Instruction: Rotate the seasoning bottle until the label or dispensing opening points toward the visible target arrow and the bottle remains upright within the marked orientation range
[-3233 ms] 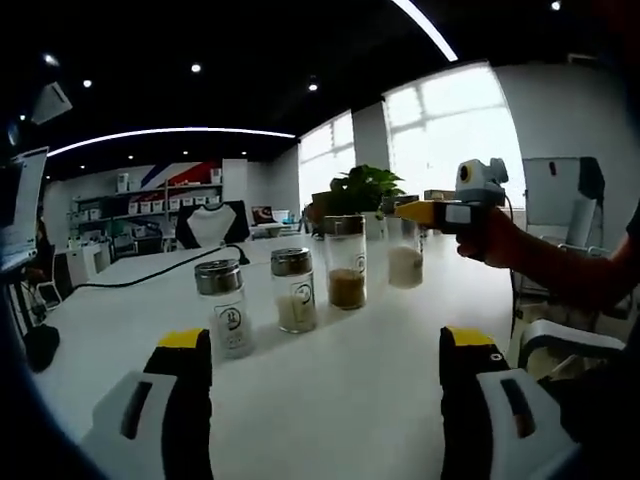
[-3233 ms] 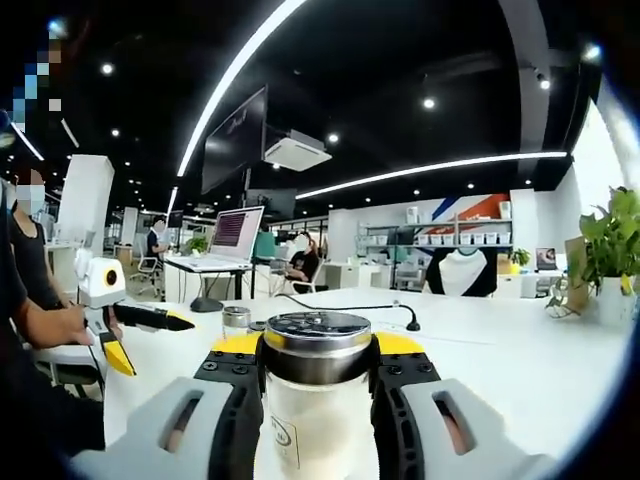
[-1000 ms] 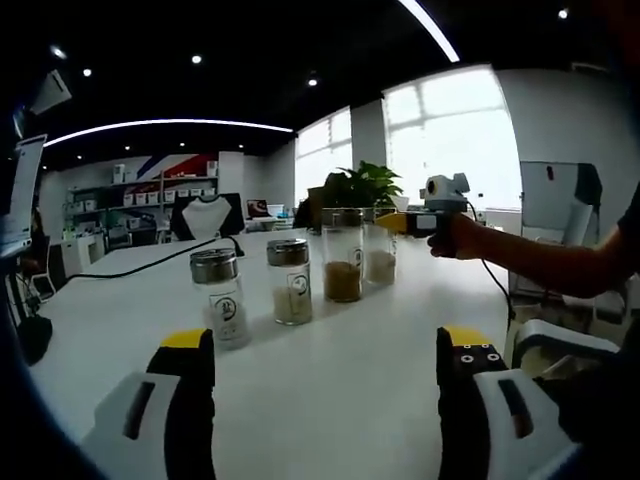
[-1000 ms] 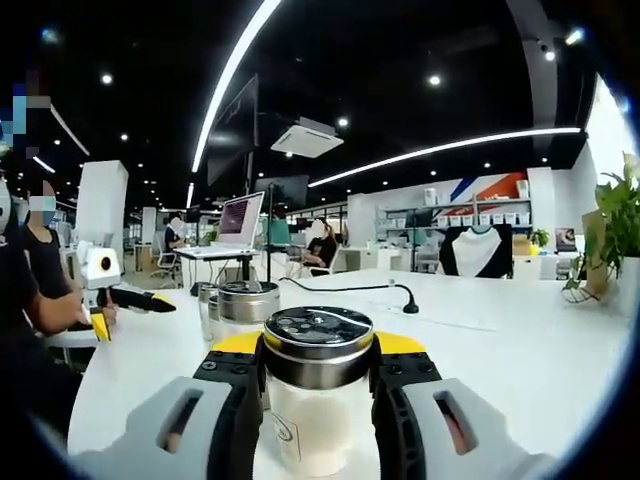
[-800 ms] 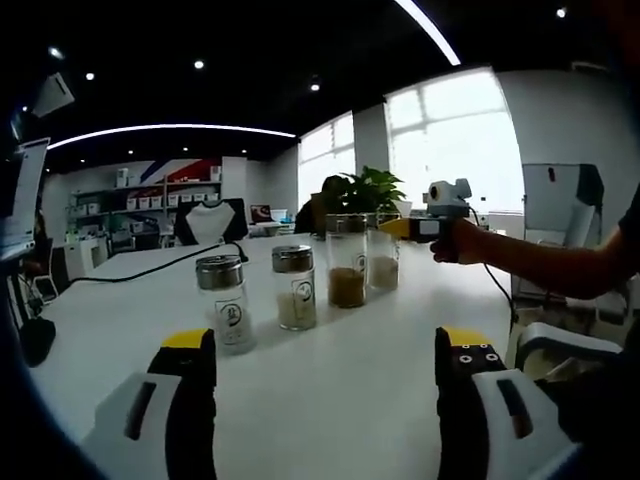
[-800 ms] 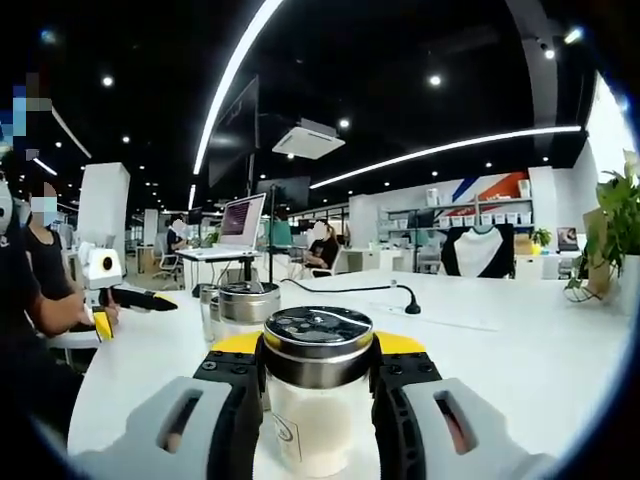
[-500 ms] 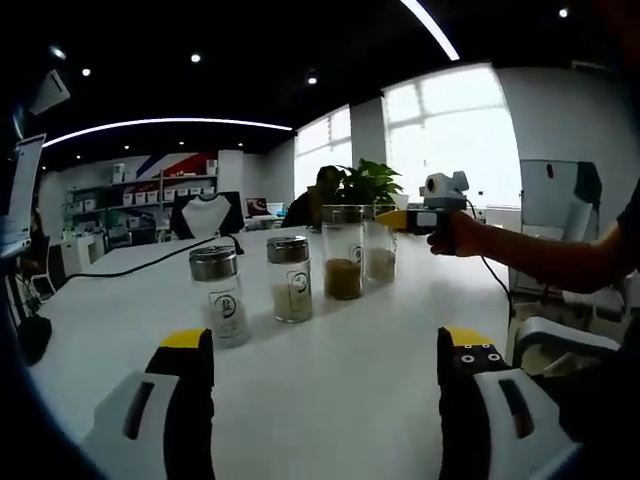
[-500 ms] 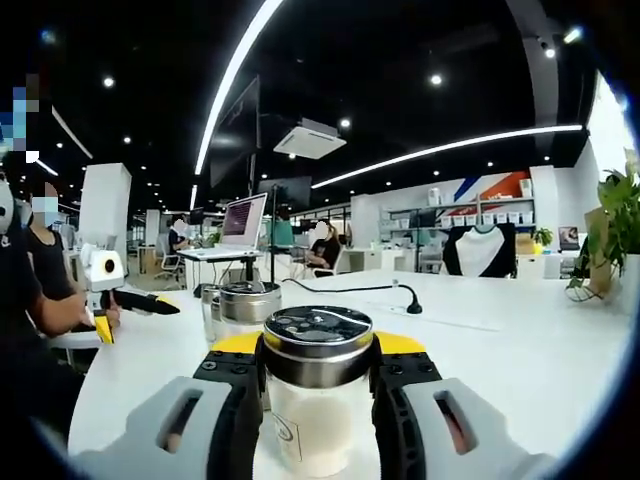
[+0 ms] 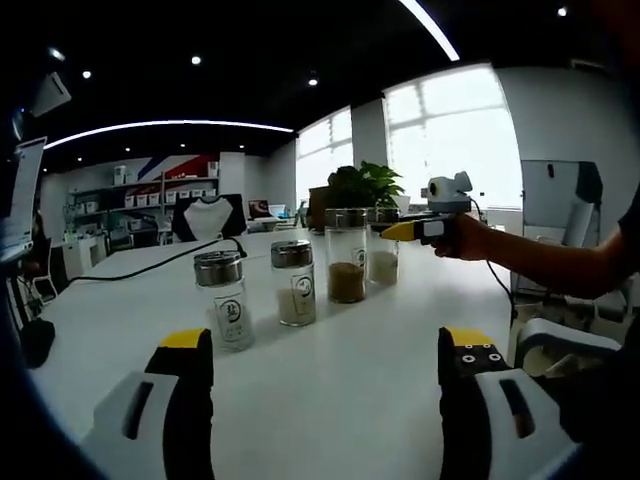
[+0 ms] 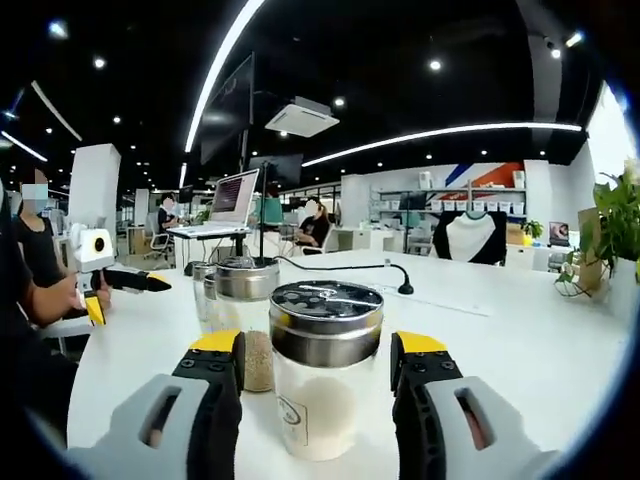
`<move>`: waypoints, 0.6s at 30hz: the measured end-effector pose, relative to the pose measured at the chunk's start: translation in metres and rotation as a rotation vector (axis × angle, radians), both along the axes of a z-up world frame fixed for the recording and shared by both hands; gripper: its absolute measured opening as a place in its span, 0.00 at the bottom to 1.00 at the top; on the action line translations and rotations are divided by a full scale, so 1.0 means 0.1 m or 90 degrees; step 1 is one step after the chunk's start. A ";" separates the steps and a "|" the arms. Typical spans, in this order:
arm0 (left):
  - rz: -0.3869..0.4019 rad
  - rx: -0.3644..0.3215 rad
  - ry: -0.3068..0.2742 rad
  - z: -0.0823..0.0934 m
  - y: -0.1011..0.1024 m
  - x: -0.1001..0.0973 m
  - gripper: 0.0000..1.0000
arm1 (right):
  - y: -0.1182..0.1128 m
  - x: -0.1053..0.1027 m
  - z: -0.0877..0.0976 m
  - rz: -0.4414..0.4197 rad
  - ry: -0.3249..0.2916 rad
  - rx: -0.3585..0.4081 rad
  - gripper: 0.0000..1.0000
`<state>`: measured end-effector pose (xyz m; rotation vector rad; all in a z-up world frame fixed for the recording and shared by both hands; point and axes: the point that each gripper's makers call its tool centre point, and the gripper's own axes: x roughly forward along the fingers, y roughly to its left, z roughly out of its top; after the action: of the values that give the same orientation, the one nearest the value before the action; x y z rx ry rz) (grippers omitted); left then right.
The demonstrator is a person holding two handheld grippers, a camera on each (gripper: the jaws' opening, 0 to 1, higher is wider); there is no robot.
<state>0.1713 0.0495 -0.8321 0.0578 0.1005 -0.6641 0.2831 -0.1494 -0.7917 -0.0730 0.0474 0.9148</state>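
Right gripper (image 10: 316,370) stands with jaws parted, clear gaps either side of the seasoning bottle (image 10: 325,366), upright between them on the white table (image 10: 520,340). Left gripper (image 9: 325,350) gapes wide, holding nothing; three more jars at its 11 o'clock.

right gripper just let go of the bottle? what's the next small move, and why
Probably back the right gripper straight off. Its jaws now stand apart with a gap on each side of the seasoning bottle, which was clamped half a second ago and stands upright on the white table. No target arrow is visible to check the label against.
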 end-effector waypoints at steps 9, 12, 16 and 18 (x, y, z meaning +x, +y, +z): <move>0.014 -0.002 -0.001 -0.04 0.07 0.04 0.99 | -0.07 -0.29 0.06 -0.075 -0.033 0.041 0.71; 0.018 -0.001 0.002 -0.05 0.08 0.04 0.99 | -0.07 -0.36 0.05 -0.100 -0.039 0.045 0.73; 0.020 -0.006 -0.006 0.00 0.07 0.02 1.00 | -0.04 -0.47 -0.01 -0.124 -0.041 0.034 0.78; 0.024 -0.008 -0.009 0.03 0.08 0.01 1.00 | -0.02 -0.59 -0.02 -0.127 -0.040 0.030 0.80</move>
<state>0.1722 0.0572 -0.8289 0.0475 0.0836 -0.6266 0.2241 -0.1516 -0.7939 -0.0516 -0.0255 0.7141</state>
